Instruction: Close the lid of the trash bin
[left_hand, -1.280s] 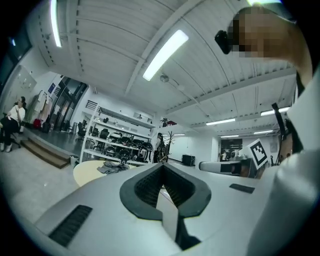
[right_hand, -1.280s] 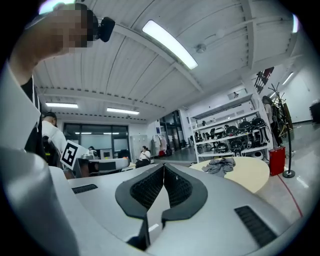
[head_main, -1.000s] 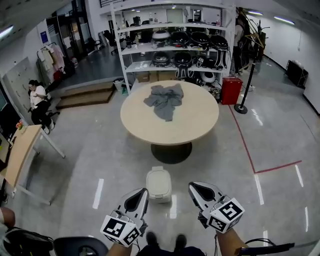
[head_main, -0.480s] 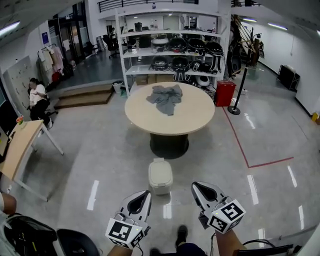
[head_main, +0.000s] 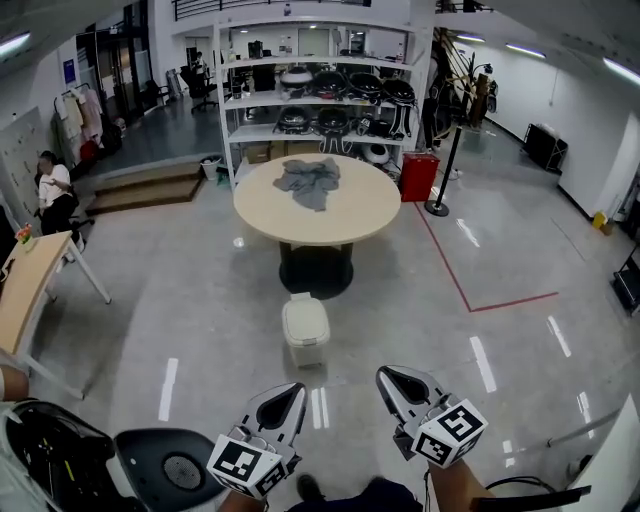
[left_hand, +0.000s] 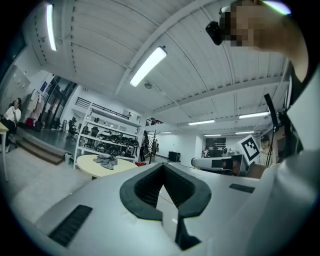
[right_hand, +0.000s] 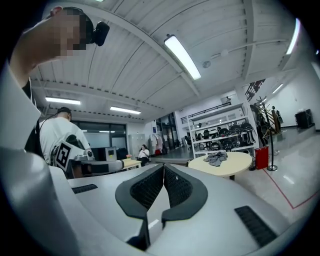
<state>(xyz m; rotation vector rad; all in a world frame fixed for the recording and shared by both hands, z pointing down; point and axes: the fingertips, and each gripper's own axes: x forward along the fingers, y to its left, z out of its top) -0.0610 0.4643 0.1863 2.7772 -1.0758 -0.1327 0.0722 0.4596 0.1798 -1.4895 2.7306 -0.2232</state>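
The trash bin (head_main: 305, 330) stands on the floor on our side of the round desk (head_main: 350, 205), just in front of its dark base. Its pale lid (head_main: 305, 320) looks to lie flat on the body, with no gap showing from the head view, though the bin is small from here.

What has changed over the last second is our distance. A second ago the bin sat just ahead of the two gripper tips; now it is well apart from them and closer to the desk's base in the view. More bare floor lies between us and the desk, and the black seat (head_main: 170, 465) on the side of us away from the desk has come further into view. We have backed away from the desk, not reached toward it.

The left gripper (head_main: 291, 390) and the right gripper (head_main: 386, 377) are held low on our side of the desk, side by side and pointing toward it. In each gripper view the jaws meet at their tips and have hold of nothing; only the room shows beyond them. The grey cloth (head_main: 308, 180) on the desk is untouched.

We judge the lid already closed and the task done, with this moment being the withdrawal. If the lid is not fully seated, we would need to step back toward the desk and press it down.
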